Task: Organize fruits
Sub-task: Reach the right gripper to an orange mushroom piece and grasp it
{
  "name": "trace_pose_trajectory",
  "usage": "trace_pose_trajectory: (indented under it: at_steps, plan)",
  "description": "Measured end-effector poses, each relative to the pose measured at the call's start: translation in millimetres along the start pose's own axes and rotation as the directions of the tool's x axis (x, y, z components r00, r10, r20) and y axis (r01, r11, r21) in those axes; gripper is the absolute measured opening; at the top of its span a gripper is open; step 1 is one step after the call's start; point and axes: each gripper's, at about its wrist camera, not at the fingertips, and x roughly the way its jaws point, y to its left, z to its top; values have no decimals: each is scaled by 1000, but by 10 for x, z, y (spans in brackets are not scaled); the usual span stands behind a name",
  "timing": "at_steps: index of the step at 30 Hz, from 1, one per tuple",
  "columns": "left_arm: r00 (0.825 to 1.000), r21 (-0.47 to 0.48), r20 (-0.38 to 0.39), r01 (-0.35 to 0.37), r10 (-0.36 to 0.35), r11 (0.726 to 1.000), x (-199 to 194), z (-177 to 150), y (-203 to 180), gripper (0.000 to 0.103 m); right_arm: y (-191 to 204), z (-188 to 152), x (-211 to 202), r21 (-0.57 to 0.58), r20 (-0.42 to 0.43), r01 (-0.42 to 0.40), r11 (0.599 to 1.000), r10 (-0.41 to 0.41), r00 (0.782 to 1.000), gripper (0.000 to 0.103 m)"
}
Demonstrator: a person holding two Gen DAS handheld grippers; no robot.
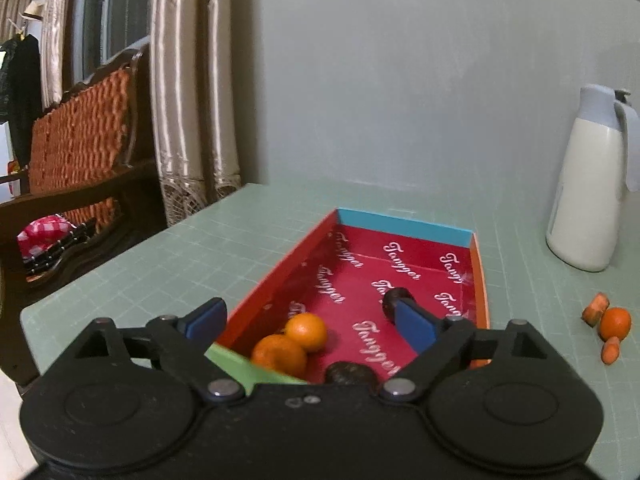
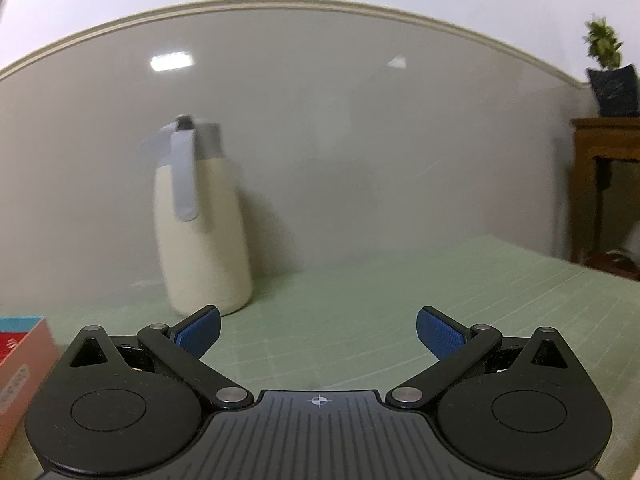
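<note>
Round orange tangerines: two already inside shallow red cardboard tray, plus two dark fruits. One tangerine left outside, right of tray. My left gripper, right gripper both spread wide, empty.

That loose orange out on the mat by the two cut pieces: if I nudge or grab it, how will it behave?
The orange looks round and smooth, so a push would probably roll it across the flat mat. The cut pieces seem to touch it and may shift too. It looks firm enough for the open right gripper, though an off-centre squeeze might make it slip.
</note>
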Motion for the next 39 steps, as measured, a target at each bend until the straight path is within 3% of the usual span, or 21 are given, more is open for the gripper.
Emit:
trace_pose_trajectory:
  at_steps: [6,12,14,15,16,18,26,27,30,35,39]
  plan:
    - [999,16,28,-25,25,1000,-108,-160,147,88,258,-24,105,-26,-82,-102,994,99,992,103]
    - [998,-32,32,-58,59,998,-137,-229,333,91,625,-100,314,-61,-189,-187,980,173,967,103]
    - [998,-47,27,-60,62,997,-139,-225,401,91,735,-153,386,-78,-225,-198,977,176,958,92]
    - [997,-55,25,-65,67,996,-136,-224,439,91,784,-178,435,-83,-252,-207,975,180,951,69]
    - [997,-62,23,-68,70,996,-136,-229,476,91,814,-196,480,-80,-281,-215,973,185,942,54]
    - [997,-71,16,-70,72,995,-137,-237,538,91,861,-243,563,-66,-333,-215,974,181,925,54]
    - [997,-96,15,-79,81,992,-158,-236,661,92,942,-318,800,-64,-406,-196,979,154,901,54]
    - [997,-101,14,-80,82,992,-164,-232,665,92,953,-318,800,-73,-405,-197,978,151,902,52]
    - [996,-115,15,-85,87,990,-172,-225,693,92,980,-305,789,-74,-407,-218,973,170,898,25]
    - [995,-132,12,-95,97,987,-177,-220,735,94,962,-299,745,-53,-409,-261,964,218,886,25]
    - [994,-157,5,-106,108,982,-166,-210,780,94,955,-245,601,-25,-368,-335,942,302,879,25]
